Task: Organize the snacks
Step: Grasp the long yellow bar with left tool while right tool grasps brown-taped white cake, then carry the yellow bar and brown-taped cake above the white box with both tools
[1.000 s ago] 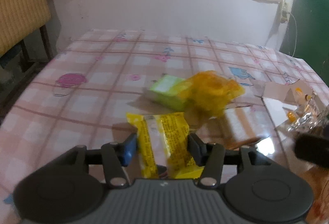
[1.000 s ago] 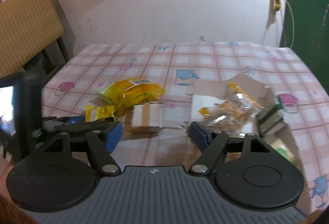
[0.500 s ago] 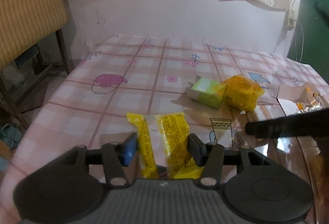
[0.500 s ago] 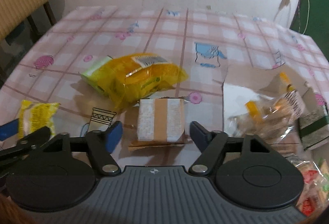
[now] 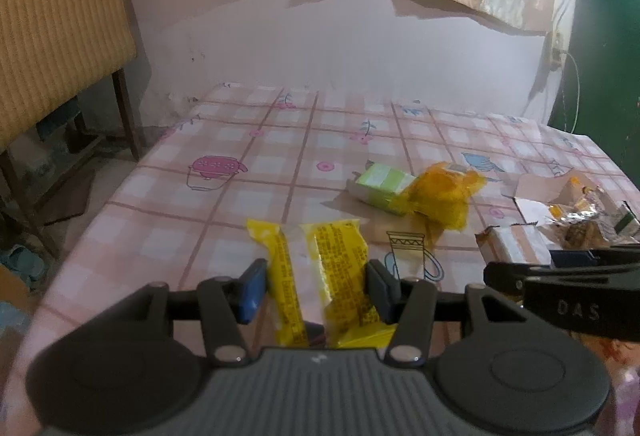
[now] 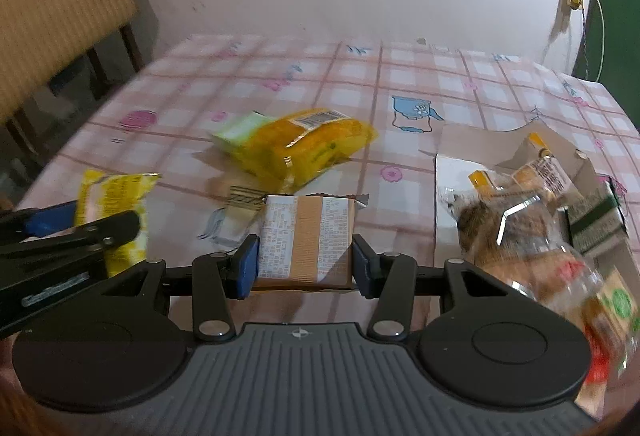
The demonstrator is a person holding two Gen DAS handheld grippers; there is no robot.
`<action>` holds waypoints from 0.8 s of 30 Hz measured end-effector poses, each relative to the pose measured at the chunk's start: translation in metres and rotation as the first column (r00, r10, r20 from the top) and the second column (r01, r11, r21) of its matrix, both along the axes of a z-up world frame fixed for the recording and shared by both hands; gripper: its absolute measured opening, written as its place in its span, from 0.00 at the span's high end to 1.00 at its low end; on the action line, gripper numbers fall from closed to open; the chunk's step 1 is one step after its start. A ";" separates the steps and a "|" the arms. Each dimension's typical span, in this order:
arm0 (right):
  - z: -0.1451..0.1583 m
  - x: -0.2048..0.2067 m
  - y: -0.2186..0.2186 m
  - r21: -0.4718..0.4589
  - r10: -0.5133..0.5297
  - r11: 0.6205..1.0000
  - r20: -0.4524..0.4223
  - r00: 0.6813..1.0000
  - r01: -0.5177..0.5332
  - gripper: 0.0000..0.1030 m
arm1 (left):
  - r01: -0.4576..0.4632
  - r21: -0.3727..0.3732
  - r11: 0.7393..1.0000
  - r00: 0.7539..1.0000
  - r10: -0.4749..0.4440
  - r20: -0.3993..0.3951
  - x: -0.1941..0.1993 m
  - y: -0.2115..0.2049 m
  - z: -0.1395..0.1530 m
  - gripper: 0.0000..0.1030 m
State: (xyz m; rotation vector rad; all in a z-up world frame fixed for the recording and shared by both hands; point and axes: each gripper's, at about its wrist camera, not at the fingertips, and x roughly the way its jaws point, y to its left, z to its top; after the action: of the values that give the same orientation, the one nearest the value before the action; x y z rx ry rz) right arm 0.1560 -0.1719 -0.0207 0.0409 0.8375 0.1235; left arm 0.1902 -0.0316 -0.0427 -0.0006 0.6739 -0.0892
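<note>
My left gripper (image 5: pixel 314 286) is shut on a yellow snack packet (image 5: pixel 320 276), held over the pink checked table (image 5: pixel 224 203); the packet also shows in the right wrist view (image 6: pixel 114 207). My right gripper (image 6: pixel 305 268) has its jaws against both sides of a brown-and-white snack packet (image 6: pixel 306 238), which lies on the table; it also shows in the left wrist view (image 5: pixel 514 248). An orange snack bag (image 6: pixel 304 145) lies on a green pack (image 5: pixel 380 183) beyond.
An open cardboard box (image 6: pixel 520 175) with several wrapped snacks stands at the right, a clear bag of snacks (image 6: pixel 532 236) sticking out. A wooden chair with a yellow cushion (image 5: pixel 52 35) stands left of the table. A wall is behind.
My right gripper has moved forward and down and closed around the brown-and-white packet. My left gripper has drawn back with the yellow packet.
</note>
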 end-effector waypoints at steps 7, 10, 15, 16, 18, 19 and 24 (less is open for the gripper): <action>0.027 -0.043 -0.002 0.018 0.013 1.000 0.056 0.998 -0.014 0.42 | -0.002 0.019 1.000 0.999 0.001 0.033 -0.037 -0.003 0.020 0.49; 0.036 -0.061 -0.004 0.016 0.018 1.000 0.075 0.997 -0.019 0.42 | -0.006 0.017 1.000 0.999 0.005 0.042 -0.054 -0.003 0.028 0.49; 0.048 -0.092 -0.009 0.004 0.020 1.000 0.106 0.994 -0.020 0.42 | -0.008 0.025 1.000 0.997 0.006 0.071 -0.081 -0.002 0.042 0.49; 0.052 -0.095 -0.009 0.008 0.017 1.000 0.108 0.994 -0.018 0.42 | -0.008 0.025 1.000 0.997 0.006 0.074 -0.085 -0.002 0.044 0.49; 0.057 -0.105 -0.014 0.019 0.009 1.000 0.116 0.993 -0.011 0.42 | -0.008 0.024 1.000 0.997 0.006 0.081 -0.093 -0.002 0.048 0.49; 0.056 -0.105 -0.019 0.022 0.006 1.000 0.120 0.993 -0.009 0.42 | -0.006 0.026 1.000 0.996 0.004 0.084 -0.098 -0.003 0.050 0.49; 0.065 -0.128 -0.026 0.021 -0.004 1.000 0.140 0.990 0.001 0.42 | 0.003 0.026 1.000 0.995 -0.006 0.097 -0.116 -0.007 0.058 0.49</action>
State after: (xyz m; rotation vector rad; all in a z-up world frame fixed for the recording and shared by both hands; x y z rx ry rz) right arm 0.0284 -0.1982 0.0445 0.0519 0.6961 0.1313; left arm 0.0738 -0.0385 0.0150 0.0300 0.5774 -0.0841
